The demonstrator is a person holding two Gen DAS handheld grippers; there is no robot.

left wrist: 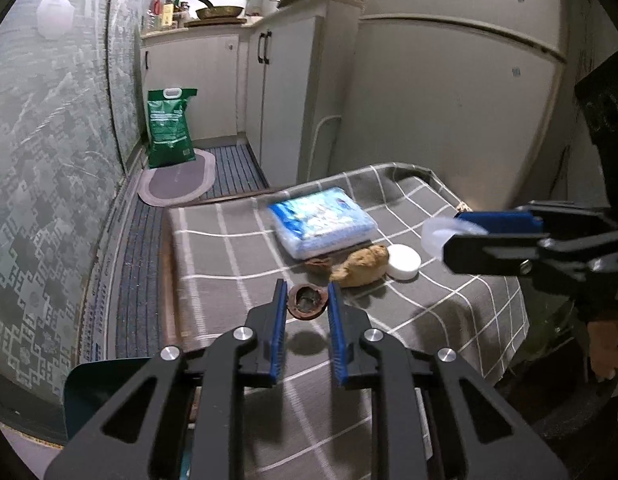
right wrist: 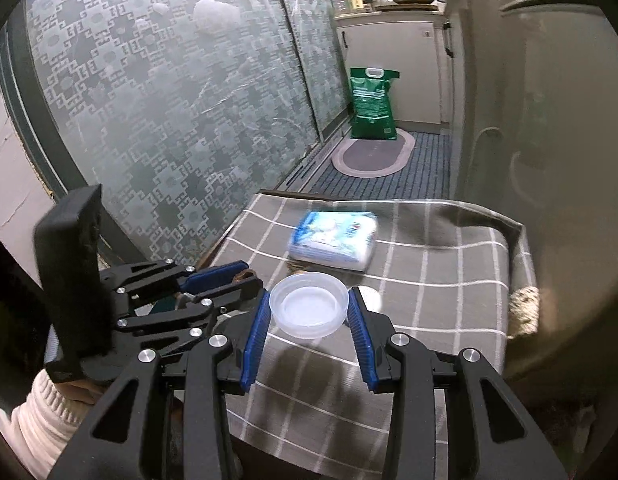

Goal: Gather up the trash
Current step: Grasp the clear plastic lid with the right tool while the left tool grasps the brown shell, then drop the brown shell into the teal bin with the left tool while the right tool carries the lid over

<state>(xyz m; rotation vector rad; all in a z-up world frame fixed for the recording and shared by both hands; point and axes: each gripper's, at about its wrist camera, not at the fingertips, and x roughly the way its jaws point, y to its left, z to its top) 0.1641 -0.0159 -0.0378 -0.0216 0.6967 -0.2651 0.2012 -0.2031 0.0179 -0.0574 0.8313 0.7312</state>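
The left gripper (left wrist: 308, 294) reaches in low over the near edge of the checked cloth (left wrist: 229, 248), its fingers pinching a brown nutshell half (left wrist: 305, 300). The right gripper (right wrist: 309, 308) is held level above the cloth, clamped on a clear plastic lid (right wrist: 308, 309) that holds nothing. Toward the far right corner lie a blue tissue pack (left wrist: 323, 226), blurred, a crumpled brown scrap (left wrist: 363, 266) and a white disc (left wrist: 403, 261). Another shell (left wrist: 317, 261) sits half hidden under the pack's near edge.
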